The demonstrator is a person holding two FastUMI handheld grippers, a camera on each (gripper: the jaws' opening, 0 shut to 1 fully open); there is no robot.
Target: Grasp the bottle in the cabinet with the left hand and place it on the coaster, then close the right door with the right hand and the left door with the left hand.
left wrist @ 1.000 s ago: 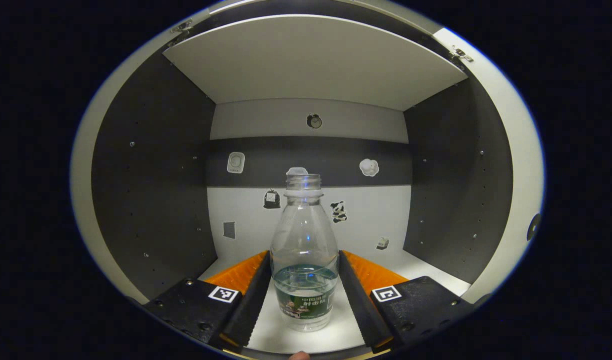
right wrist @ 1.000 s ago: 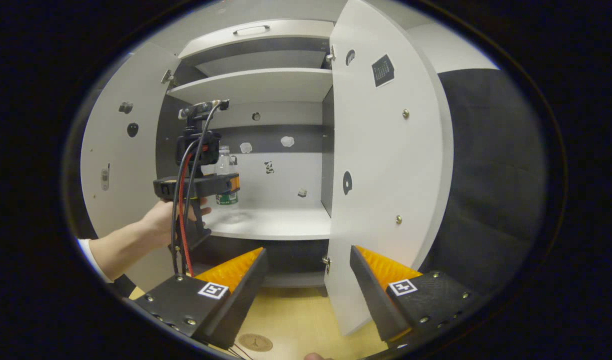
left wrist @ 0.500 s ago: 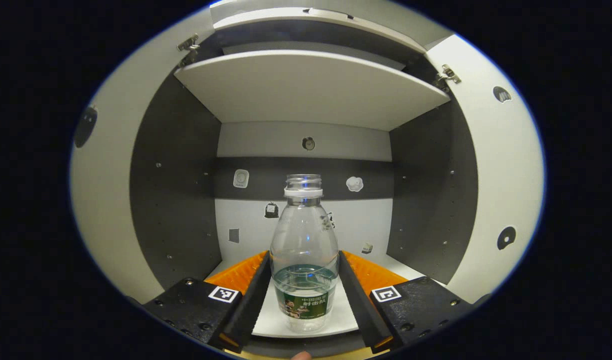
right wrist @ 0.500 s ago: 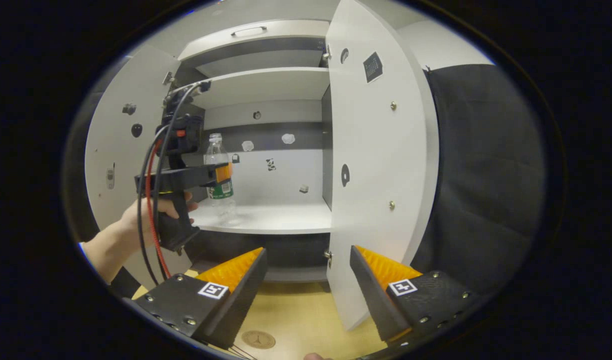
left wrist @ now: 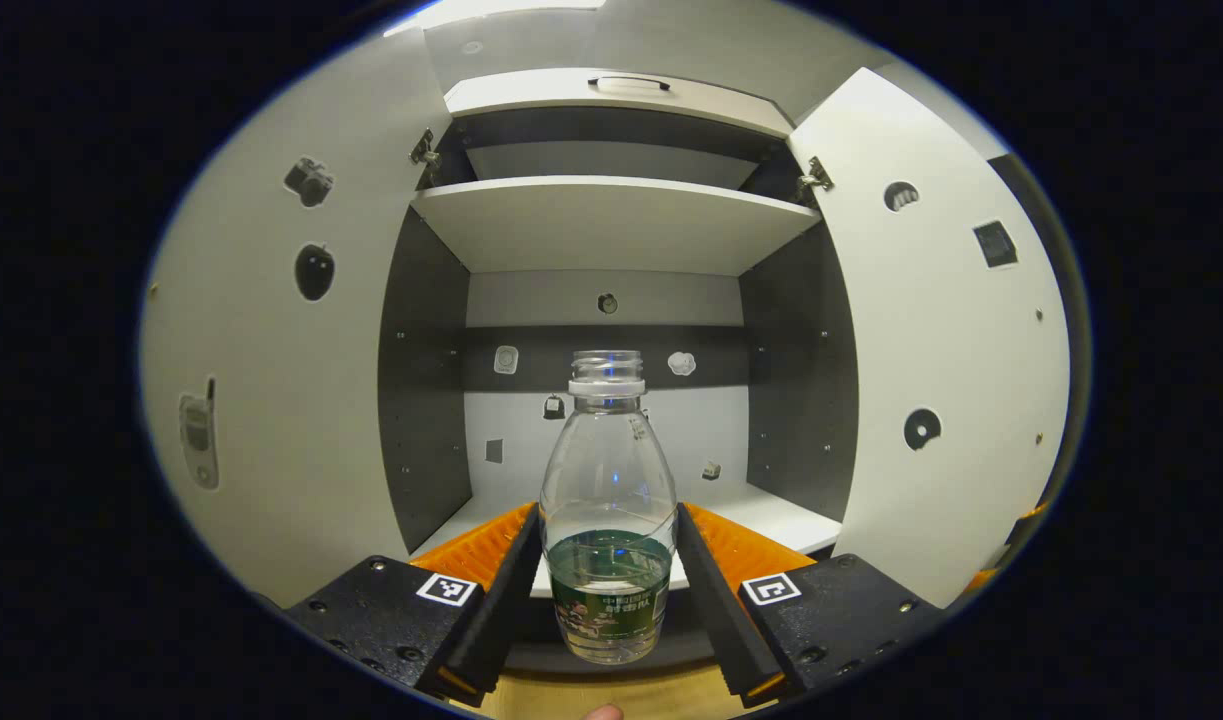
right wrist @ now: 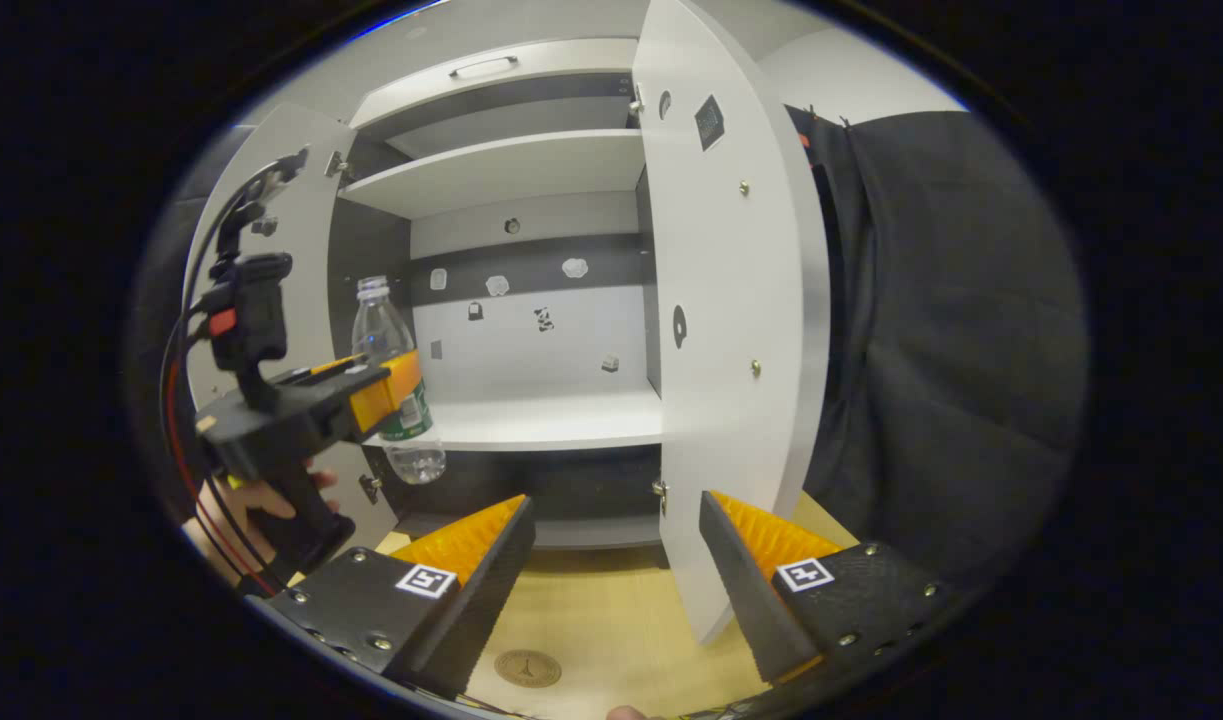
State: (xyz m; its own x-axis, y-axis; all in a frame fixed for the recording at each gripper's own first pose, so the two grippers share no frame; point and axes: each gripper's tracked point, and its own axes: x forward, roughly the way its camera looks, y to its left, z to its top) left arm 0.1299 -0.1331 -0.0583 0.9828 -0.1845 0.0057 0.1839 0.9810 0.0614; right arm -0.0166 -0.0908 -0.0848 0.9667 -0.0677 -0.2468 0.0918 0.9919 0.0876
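A clear, capless plastic bottle [left wrist: 608, 520] with a green label and a little water hangs upright in the air, my left gripper [left wrist: 608, 575] shut on its lower body. In the right gripper view the same bottle [right wrist: 396, 385] is out in front of the cabinet shelf [right wrist: 541, 425], carried by the left gripper [right wrist: 386, 388] and a hand [right wrist: 241, 497]. My right gripper [right wrist: 616, 560] stands open over the wooden table, with the round brown coaster [right wrist: 528, 668] just below its fingers. Both cabinet doors stand open: the left door [left wrist: 271, 380] and the right door [right wrist: 721, 330].
The white cabinet [left wrist: 611, 225] has an upper shelf and small stickers on its back wall and doors. The right door's lower edge [right wrist: 706, 630] hangs close to my right gripper. A wooden table [right wrist: 611, 630] lies below. Black cloth [right wrist: 951, 350] hangs to the right.
My left gripper has drawn back out of the cabinet with the bottle, which left the shelf and now hangs in front of it. The right gripper has stayed open, shifting slightly.
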